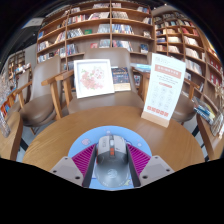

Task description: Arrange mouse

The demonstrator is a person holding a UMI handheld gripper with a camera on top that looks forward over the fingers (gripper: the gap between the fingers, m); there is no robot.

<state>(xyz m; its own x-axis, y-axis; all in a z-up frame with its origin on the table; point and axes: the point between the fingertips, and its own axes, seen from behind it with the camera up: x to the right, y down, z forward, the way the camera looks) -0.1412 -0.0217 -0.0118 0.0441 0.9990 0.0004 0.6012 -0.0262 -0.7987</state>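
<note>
A grey mouse [111, 160] with an orange stripe by its wheel sits between my fingers, pointing away from me. My gripper [111, 150] is shut on it, the magenta pads [85, 158] pressing on both its sides. Under and just ahead of the mouse lies a light blue mouse mat [112, 131] on the round wooden table [55, 140]. Whether the mouse rests on the mat or is held just above it cannot be told.
Beyond the mat, a white poster stand [94, 77] is at the table's far left and a tall white sign [163, 88] at its far right, with books [121, 78] between them. Wooden chairs [60, 92] ring the table. Bookshelves [100, 25] fill the background.
</note>
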